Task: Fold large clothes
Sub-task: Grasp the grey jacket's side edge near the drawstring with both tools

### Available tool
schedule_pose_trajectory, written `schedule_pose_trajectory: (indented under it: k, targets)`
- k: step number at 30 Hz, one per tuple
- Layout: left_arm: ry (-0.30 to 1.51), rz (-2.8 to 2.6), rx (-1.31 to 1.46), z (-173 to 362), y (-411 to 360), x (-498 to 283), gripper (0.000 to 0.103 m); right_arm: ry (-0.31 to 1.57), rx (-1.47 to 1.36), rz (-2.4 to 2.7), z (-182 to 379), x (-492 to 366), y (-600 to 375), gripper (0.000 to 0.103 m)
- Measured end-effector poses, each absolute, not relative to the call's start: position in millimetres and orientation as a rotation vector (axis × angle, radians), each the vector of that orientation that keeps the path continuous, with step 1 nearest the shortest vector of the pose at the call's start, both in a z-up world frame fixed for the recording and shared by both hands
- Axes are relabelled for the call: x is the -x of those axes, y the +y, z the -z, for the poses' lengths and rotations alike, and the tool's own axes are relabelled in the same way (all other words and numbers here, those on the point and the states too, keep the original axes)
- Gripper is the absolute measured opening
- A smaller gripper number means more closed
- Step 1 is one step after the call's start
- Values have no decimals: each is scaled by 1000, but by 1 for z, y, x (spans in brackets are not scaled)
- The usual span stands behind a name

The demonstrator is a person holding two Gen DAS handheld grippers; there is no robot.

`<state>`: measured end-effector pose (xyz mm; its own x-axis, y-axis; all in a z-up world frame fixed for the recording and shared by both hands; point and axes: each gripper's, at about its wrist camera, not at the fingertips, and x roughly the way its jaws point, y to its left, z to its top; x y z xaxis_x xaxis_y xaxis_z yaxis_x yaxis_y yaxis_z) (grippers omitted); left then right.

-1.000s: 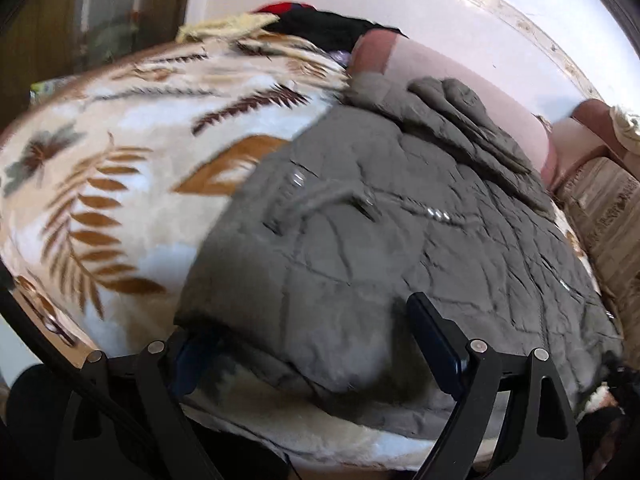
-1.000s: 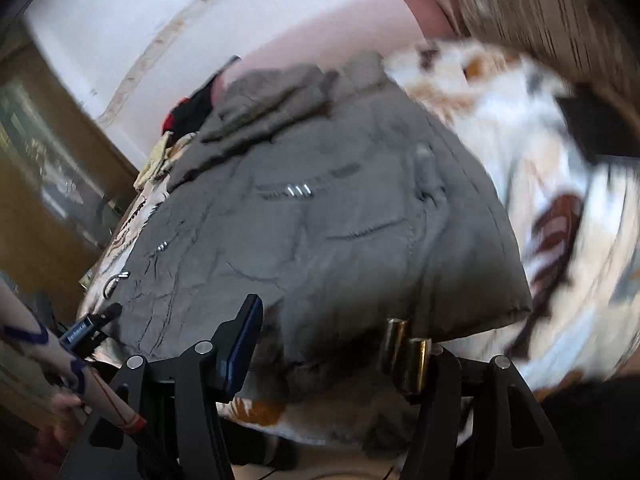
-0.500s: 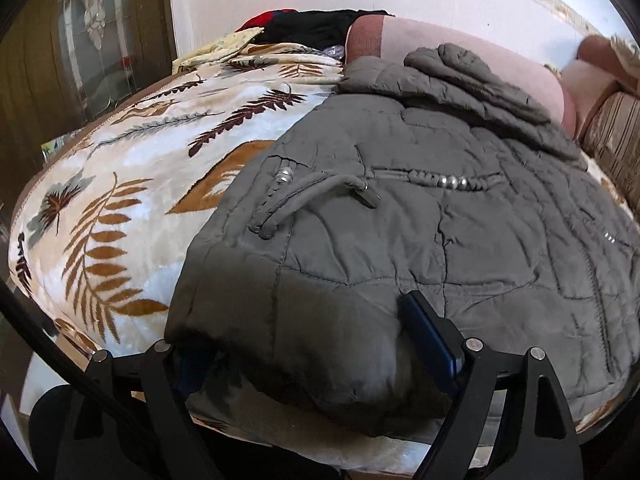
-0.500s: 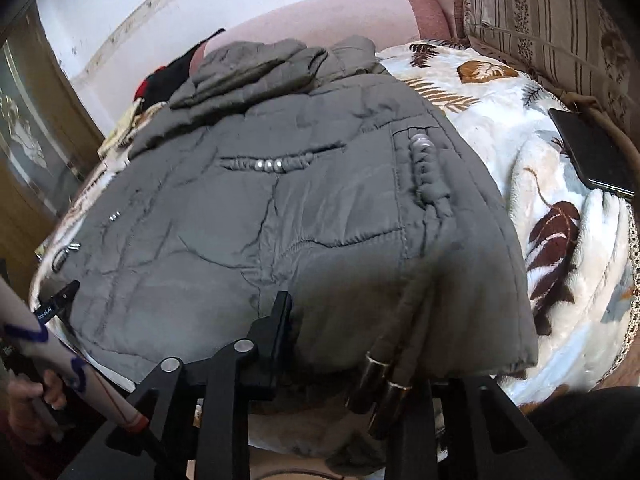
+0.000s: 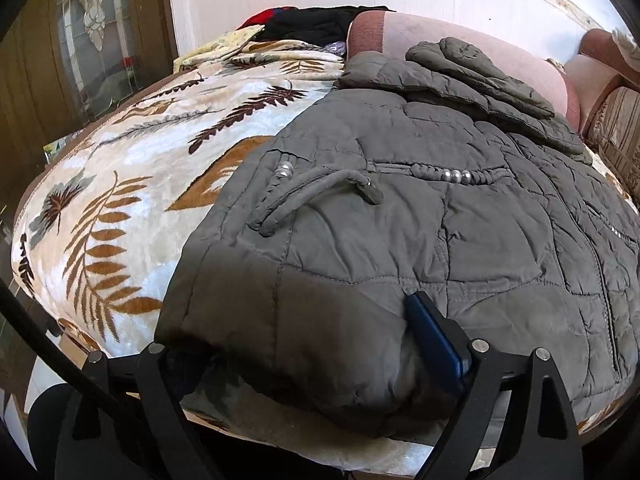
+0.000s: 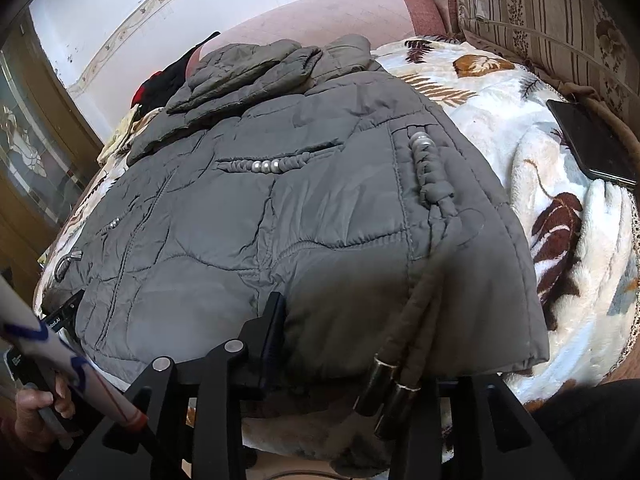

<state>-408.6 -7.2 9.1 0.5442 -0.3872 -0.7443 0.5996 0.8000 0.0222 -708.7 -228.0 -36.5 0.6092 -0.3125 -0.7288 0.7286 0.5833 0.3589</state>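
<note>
A grey quilted jacket point(image 5: 400, 216) lies spread on a bed under a leaf-print blanket point(image 5: 132, 184), its folded sleeves at the far end. My left gripper point(image 5: 296, 332) sits at the near left corner of the hem. Its jaws are wide and opening, with the puffy hem between them; its left finger is hidden under the cloth. My right gripper point(image 6: 360, 340) is at the near right part of the hem point(image 6: 440, 344). Its jaws are opening slightly while the pads still pinch the cloth. Two metal-tipped cords point(image 6: 384, 384) hang over its hidden right finger.
A black phone point(image 6: 588, 148) lies on the blanket to the right, by a striped cushion point(image 6: 540, 12). A pink bolster point(image 5: 460, 36) and dark clothes point(image 5: 312, 24) are at the far end. A person's hand point(image 6: 36, 412) shows lower left. A glazed wooden door point(image 5: 92, 40) stands left.
Both views were blurred and tilted a second ago and have now settled. The right jaws narrowed onto the hem. Nothing differs from half a second ago.
</note>
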Motion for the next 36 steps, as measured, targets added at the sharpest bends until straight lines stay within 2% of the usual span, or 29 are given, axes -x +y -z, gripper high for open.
schedule_pose_trajectory:
  k: [1,3,5,8,12,17,23,36]
  targets:
    - [798,596,-291,-10,-7,409,90,661,-705,664,36,709,-228,40]
    - [786,613,-295,-11,-7,412,83,646,-700,666,32,712,-226,40]
    - [763,627,-309,-14,-8,417,72,635,-697,672,29,714,-225,38]
    - [745,629,-328,-15,-11,420,66,638,-678,685,26,713,-223,36]
    - [740,624,-323,-16,-13,419,55,637,-633,695,22,708,-218,24]
    - [697,639,-338,-21,-16,424,30,615,-588,697,17,707,-213,18]
    - [698,649,-321,-27,-14,424,24,568,-580,693,9,716,-210,17]
    - [656,661,-304,-42,-1,434,21,517,-529,702,-8,732,-198,14]
